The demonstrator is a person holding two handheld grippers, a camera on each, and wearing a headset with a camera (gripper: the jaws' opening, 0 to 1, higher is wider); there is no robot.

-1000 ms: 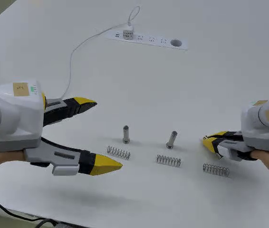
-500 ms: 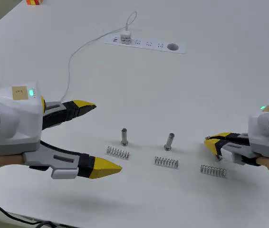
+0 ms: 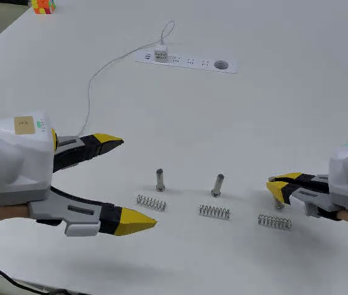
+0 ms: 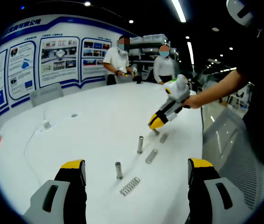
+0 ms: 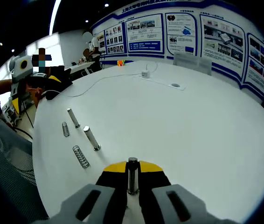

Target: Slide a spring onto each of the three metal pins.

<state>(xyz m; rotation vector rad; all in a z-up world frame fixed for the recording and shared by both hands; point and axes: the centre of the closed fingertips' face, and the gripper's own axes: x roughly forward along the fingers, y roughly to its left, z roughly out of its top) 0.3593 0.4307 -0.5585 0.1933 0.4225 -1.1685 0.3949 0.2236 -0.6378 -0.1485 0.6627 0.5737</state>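
Two metal pins (image 3: pixel 160 179) (image 3: pixel 217 184) stand upright on the white table (image 3: pixel 254 123), each with a spring (image 3: pixel 151 202) (image 3: pixel 214 212) lying in front of it. A third spring (image 3: pixel 275 222) lies further right. My right gripper (image 3: pixel 275 184) is shut on the third pin (image 5: pixel 132 175), which stands upright between its yellow tips. My left gripper (image 3: pixel 131 182) hovers wide open left of the pins, holding nothing. In the left gripper view the nearest pin (image 4: pixel 118 170) and its spring (image 4: pixel 130 185) lie just ahead between the fingers (image 4: pixel 71 172).
A white power strip (image 3: pixel 186 61) with a plugged-in cable (image 3: pixel 94 80) lies at the far side of the table. A coloured cube (image 3: pixel 42 6) sits at the far left corner. The table's near edge runs just below my left gripper. People (image 4: pixel 118 60) stand beyond the table.
The head camera has tilted, so the whole scene sits a little lower and left. The right gripper has drawn slightly to the right, still on the pin. The left gripper stays open.
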